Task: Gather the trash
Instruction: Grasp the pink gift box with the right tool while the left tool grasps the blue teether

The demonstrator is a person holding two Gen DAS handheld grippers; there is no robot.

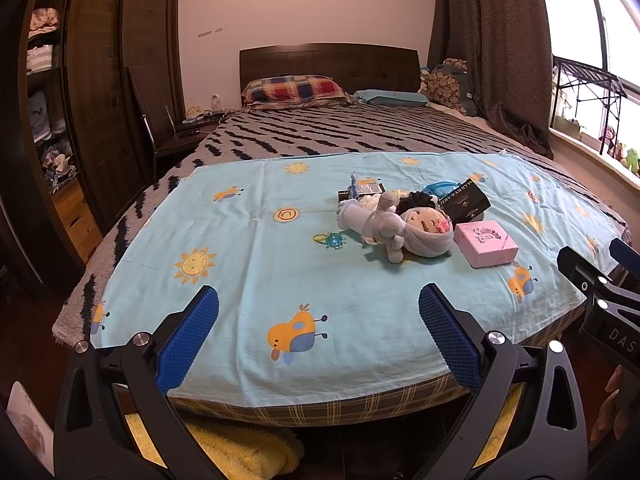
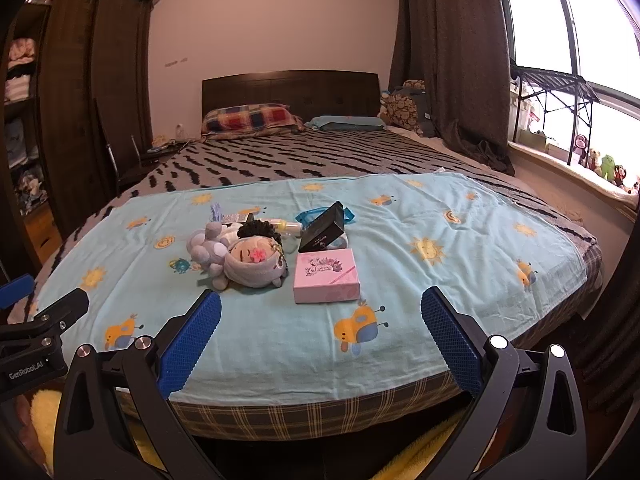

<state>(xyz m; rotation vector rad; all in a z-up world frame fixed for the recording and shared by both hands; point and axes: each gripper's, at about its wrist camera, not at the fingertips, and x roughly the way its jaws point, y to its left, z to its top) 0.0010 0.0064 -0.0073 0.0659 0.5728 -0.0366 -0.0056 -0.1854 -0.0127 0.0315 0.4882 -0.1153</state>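
Note:
A pile of items lies on a light blue sheet [image 1: 248,280] at the foot of the bed: a pink box [image 1: 485,243] [image 2: 326,276], a black box [image 1: 466,198] [image 2: 323,227], a plush doll in a grey hood [image 1: 404,226] [image 2: 250,258], a small blue toy [image 1: 332,241] [image 2: 181,266] and small packets behind the doll [image 1: 362,190]. My left gripper [image 1: 319,336] is open and empty above the bed's near edge. My right gripper [image 2: 321,338] is open and empty, just in front of the pink box.
A dark wardrobe [image 1: 100,80] with open shelves stands at the left. A chair [image 1: 160,136] stands beside the bed. Pillows [image 1: 294,90] lie by the headboard. Curtains and a window sill with toys [image 2: 600,164] are at the right. A yellow towel [image 1: 240,452] lies below.

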